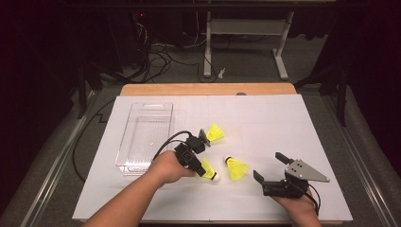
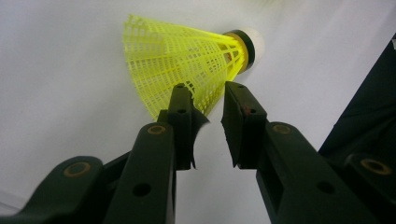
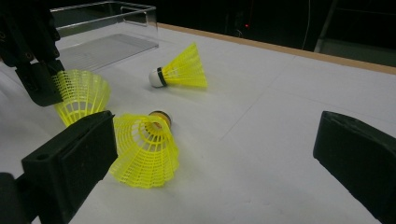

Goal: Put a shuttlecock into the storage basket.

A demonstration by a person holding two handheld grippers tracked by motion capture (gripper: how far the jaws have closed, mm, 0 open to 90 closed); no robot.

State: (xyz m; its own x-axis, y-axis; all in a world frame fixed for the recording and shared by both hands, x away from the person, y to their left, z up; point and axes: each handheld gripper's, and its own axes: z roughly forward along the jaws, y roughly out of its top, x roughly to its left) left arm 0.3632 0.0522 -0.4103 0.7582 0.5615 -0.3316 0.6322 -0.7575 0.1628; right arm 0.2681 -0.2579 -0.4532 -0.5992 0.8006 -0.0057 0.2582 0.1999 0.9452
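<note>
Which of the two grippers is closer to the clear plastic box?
Left. The left gripper is just right of the clear plastic box, its jaws around a shuttlecock's yellow skirt. The right gripper sits far across the table, near its right edge.

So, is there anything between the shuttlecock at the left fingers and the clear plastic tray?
Nothing visible blocks it. The left gripper has the skirt of one shuttlecock between its fingers. The clear tray lies open to the left of that hand, with bare white table between. The other two shuttlecocks lie on the far side from the tray.
</note>
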